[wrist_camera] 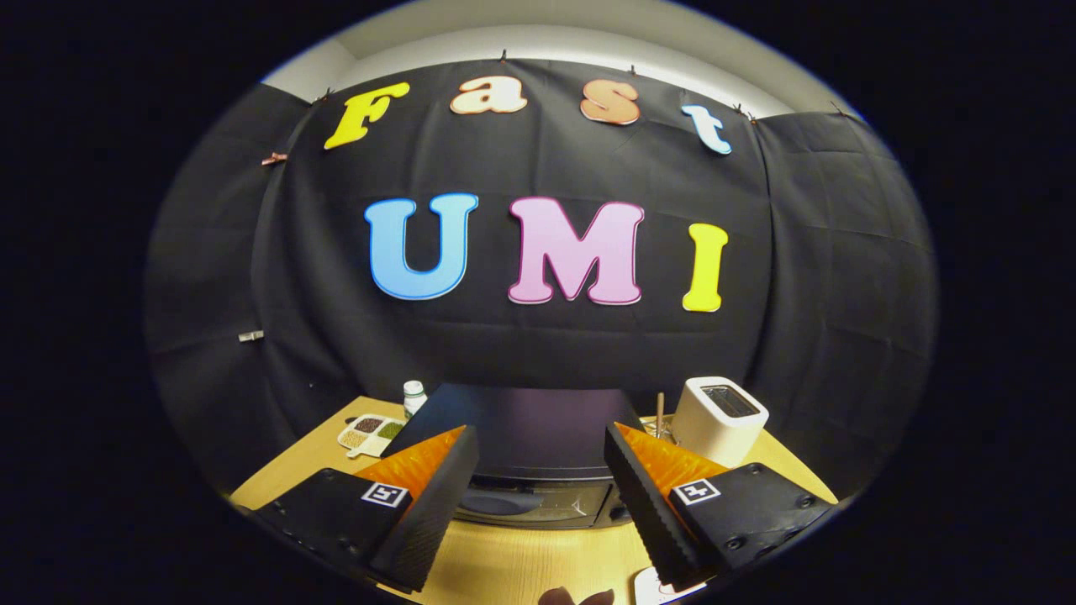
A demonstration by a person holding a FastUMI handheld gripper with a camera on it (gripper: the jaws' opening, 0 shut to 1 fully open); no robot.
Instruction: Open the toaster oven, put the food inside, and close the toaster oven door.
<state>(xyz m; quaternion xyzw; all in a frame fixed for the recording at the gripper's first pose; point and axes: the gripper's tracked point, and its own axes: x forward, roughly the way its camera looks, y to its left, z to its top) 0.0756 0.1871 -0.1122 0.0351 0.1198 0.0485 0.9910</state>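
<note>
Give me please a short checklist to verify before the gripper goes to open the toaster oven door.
1. Gripper fingers apart and holding nothing: ok.
2. Toaster oven just ahead, centred between the fingers: ok.
3. Oven door shut, so opening comes first: ok.
4. Door handle located: cannot tell, the fingers hide much of the front.
5. Food ready: cannot tell; something brown sits near the wooden table edge, unclear.
6. White slot toaster and seed tray stand off to the sides: ok.
</note>
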